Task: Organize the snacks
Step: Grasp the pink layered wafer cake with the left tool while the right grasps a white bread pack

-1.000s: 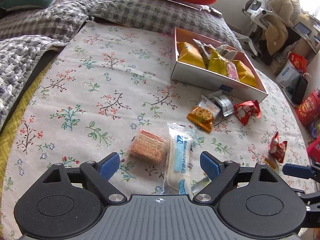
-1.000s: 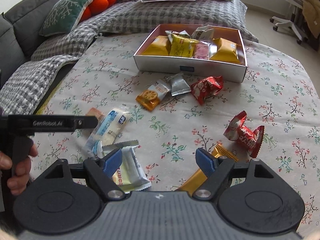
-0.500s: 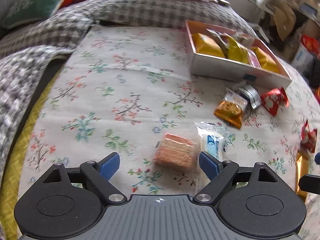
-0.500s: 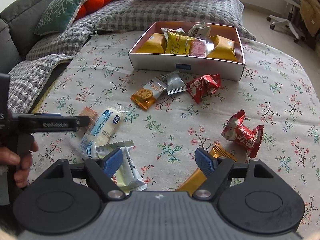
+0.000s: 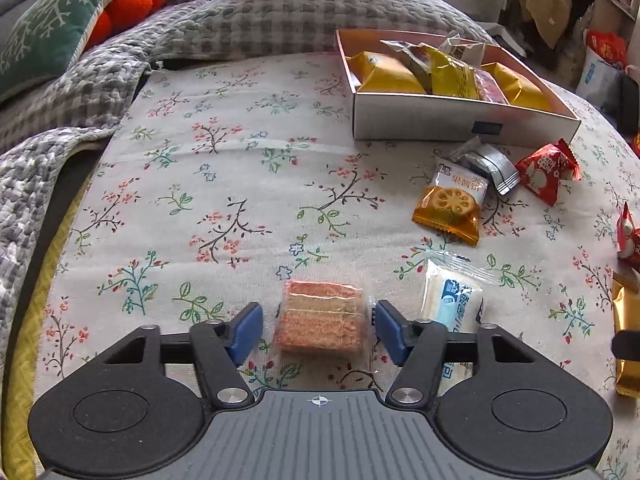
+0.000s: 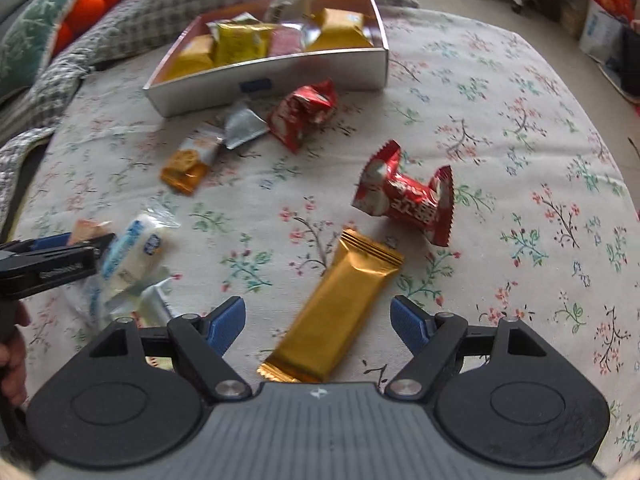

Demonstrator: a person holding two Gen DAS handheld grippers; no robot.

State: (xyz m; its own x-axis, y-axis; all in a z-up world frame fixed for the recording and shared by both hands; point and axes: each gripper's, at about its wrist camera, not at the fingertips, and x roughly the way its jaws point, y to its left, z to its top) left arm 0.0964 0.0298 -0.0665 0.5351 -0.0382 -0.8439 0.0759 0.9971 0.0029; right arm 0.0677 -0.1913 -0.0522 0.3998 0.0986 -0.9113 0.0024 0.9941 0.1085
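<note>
My left gripper (image 5: 318,330) is open, its blue pads on either side of a clear-wrapped pink and cream wafer cake (image 5: 322,322) lying on the floral cloth; the right pad is close to the wrapper. My right gripper (image 6: 320,326) is open and astride a gold-wrapped bar (image 6: 338,306). A white snack box (image 5: 460,118) with yellow packets stands at the back right; it also shows in the right wrist view (image 6: 280,76). Loose on the cloth lie a white and blue packet (image 5: 452,300), an orange biscuit packet (image 5: 450,208), a silver packet (image 5: 490,164) and red packets (image 5: 548,170).
A second red packet (image 6: 404,196) lies just beyond the gold bar. Grey checked cushions (image 5: 280,16) and a green pillow (image 5: 52,20) border the far and left sides. The left gripper's side (image 6: 48,264) shows at the left of the right wrist view.
My left gripper has shifted left from the white and blue packet to the wafer cake and narrowed around it. My right gripper has swung right and centred over the gold bar.
</note>
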